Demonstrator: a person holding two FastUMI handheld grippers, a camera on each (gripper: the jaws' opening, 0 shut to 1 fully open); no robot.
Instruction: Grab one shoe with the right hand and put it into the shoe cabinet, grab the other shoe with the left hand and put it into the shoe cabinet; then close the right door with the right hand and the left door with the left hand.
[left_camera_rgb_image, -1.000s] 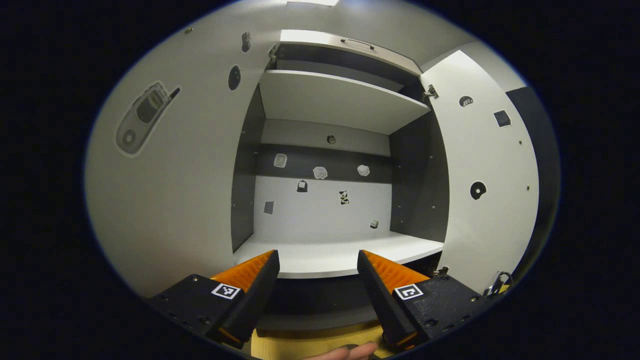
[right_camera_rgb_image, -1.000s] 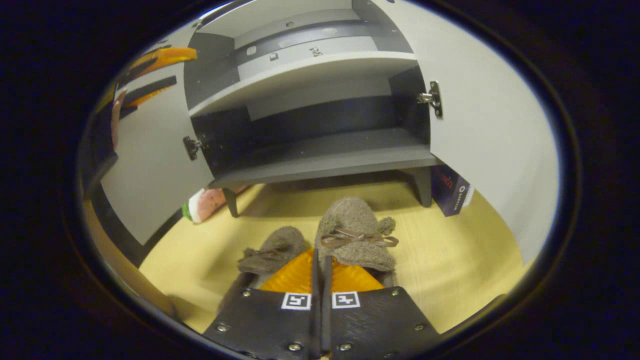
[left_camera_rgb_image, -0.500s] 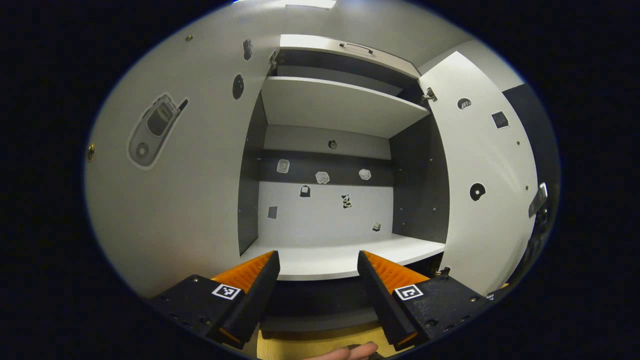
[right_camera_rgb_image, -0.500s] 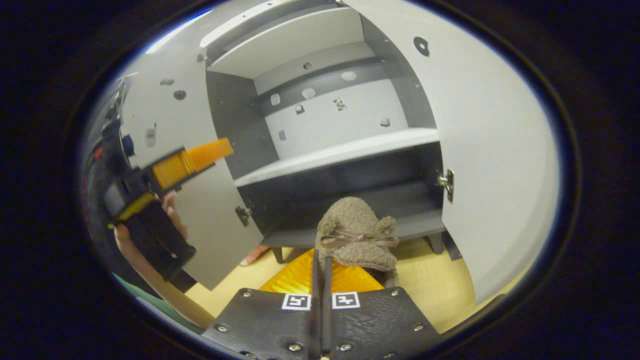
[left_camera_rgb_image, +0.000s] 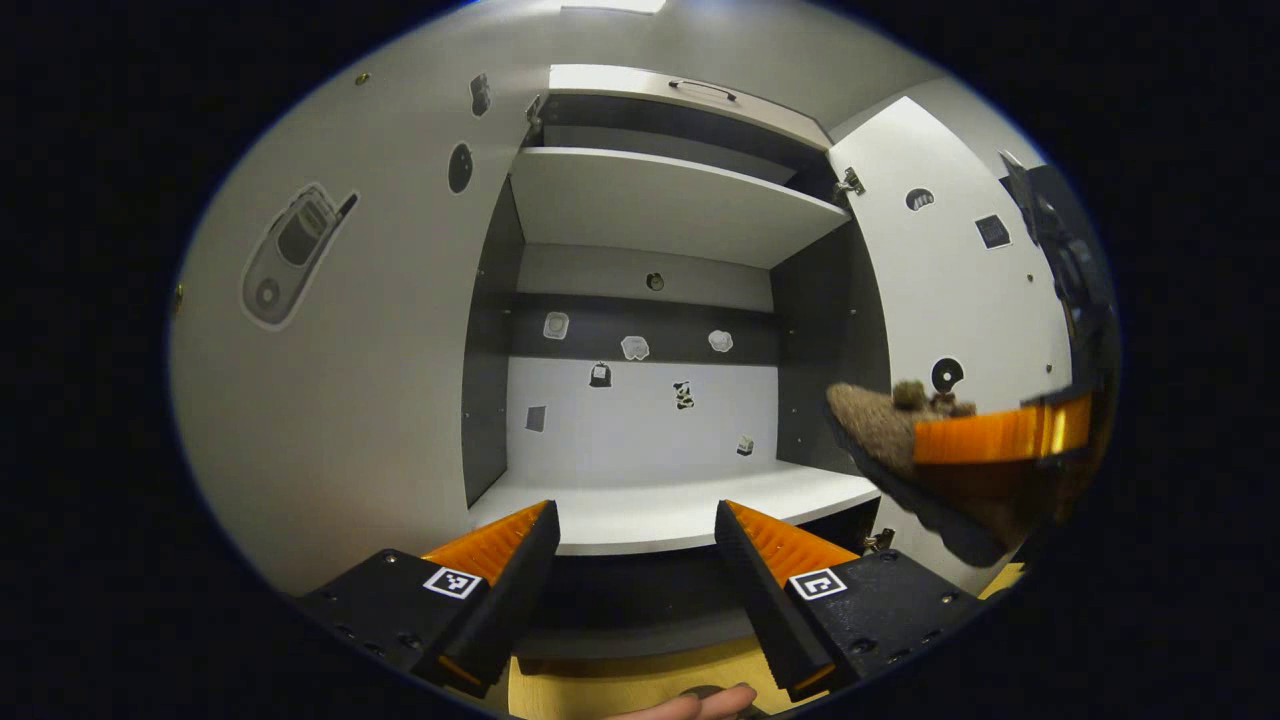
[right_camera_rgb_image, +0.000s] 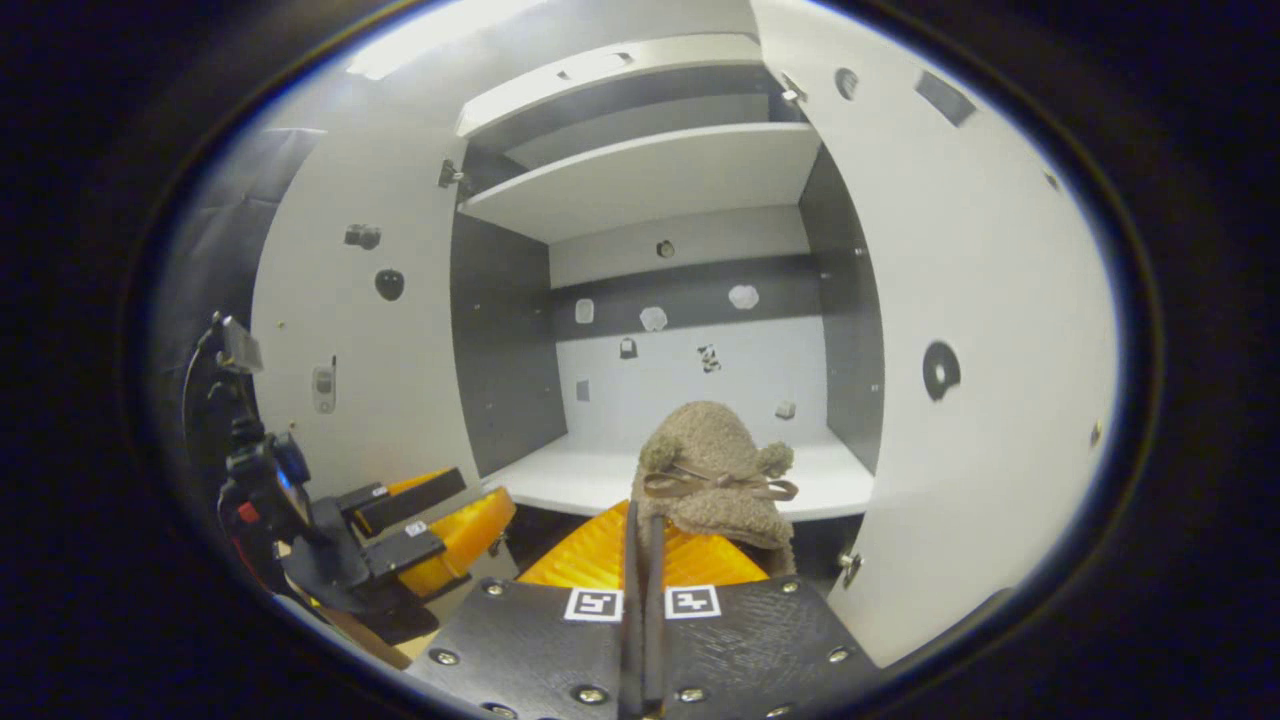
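Note:
A fuzzy brown shoe (right_camera_rgb_image: 712, 470) with a small bow is held in the air, with my right gripper (right_camera_rgb_image: 640, 525) shut on its heel end. It hangs just in front of the white middle shelf (right_camera_rgb_image: 590, 480) of the open shoe cabinet. In the left gripper view the same shoe (left_camera_rgb_image: 875, 430) comes in from the right, carried by the right gripper (left_camera_rgb_image: 925, 442), level with that shelf (left_camera_rgb_image: 660, 510). My left gripper (left_camera_rgb_image: 636, 512) is open and holds nothing, just short of the shelf's front edge. It also appears as the left gripper (right_camera_rgb_image: 470, 508) low on the left in the right gripper view.
Both cabinet doors stand wide open: the left door (left_camera_rgb_image: 350, 400) and the right door (left_camera_rgb_image: 960, 300). An upper shelf (left_camera_rgb_image: 660, 200) sits above, a dark lower compartment (left_camera_rgb_image: 630, 600) below. Yellow floor (left_camera_rgb_image: 620, 690) and a fingertip (left_camera_rgb_image: 690, 706) show at the bottom.
My right gripper lifted the shoe from the floor up to the middle shelf's height, into the left gripper view from the right. The left gripper barely moved.

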